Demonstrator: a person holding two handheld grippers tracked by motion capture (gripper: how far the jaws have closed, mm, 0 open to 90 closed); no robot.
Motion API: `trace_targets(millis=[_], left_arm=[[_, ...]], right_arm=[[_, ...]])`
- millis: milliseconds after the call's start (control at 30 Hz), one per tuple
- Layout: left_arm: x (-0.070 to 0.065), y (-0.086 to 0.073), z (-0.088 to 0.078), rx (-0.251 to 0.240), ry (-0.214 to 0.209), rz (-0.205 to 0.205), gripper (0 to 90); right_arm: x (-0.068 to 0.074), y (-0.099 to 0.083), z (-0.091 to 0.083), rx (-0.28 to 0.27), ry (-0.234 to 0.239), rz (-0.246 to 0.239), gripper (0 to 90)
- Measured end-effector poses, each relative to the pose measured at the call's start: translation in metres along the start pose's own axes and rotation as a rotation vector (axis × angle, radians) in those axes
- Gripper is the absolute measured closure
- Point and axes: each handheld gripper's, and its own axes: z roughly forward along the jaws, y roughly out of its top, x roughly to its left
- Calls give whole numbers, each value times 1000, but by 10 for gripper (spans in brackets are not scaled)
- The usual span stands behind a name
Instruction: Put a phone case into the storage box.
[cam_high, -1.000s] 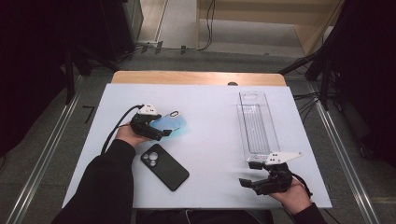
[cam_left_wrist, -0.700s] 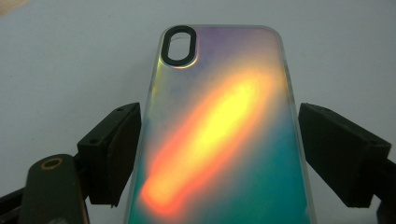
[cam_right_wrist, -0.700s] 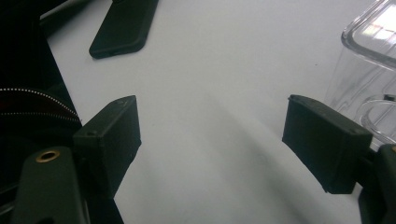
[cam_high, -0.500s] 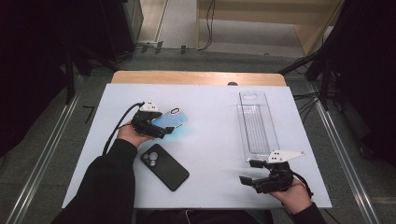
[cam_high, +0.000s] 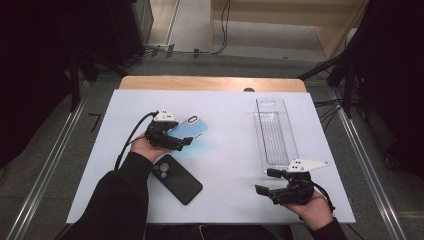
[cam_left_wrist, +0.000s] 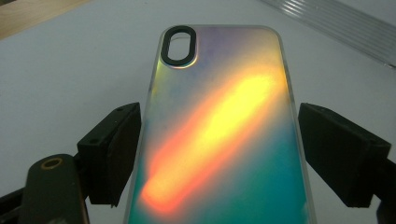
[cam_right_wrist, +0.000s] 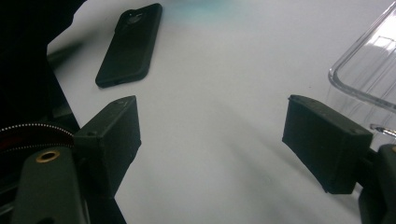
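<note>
An iridescent phone case (cam_high: 190, 127) with a black-rimmed camera cutout hangs tilted just above the white table, casting a bluish glow. My left gripper (cam_high: 184, 138) is shut on it, and in the left gripper view the pads (cam_left_wrist: 116, 149) press on the long edges of the phone case (cam_left_wrist: 219, 130). Just in front of that hand, a black phone (cam_high: 177, 178) lies camera side up. My right gripper (cam_high: 265, 181) rests open at the front right with nothing between its fingers. The right gripper view puts the black phone (cam_right_wrist: 130, 44) far off to the left.
A long clear plastic tray (cam_high: 275, 132) lies lengthwise on the right half of the white table (cam_high: 230, 105), and its corner (cam_right_wrist: 369, 70) is close to my right gripper. A wooden strip runs along the table's far edge. Metal rails flank both sides.
My left gripper has lifted the iridescent case off the table and carried it slightly right and away. The right gripper has stayed where it was.
</note>
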Motion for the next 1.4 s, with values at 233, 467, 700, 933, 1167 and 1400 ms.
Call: trace_targets(millis=[233, 467, 700, 933, 1167, 1400], left_arm=[[-16, 1, -4, -27, 17, -24, 168], [-30, 0, -5, -57, 18, -50, 168], [-38, -3, -5, -67, 15, -80, 168], [-47, -5, -5, -99, 19, -109, 168], [-55, -8, -6, -124, 22, -136, 168], [-61, -11, -4, -142, 5, -154, 168]], right_arm=[[6, 8, 1, -11, -11, -9, 173], [12, 15, 5, 0, -20, -7, 178], [15, 24, 10, 4, -16, 12, 185], [19, 35, 15, -6, -32, 12, 185], [21, 45, 24, -4, -41, 14, 185], [23, 54, 29, -5, -49, 20, 185]])
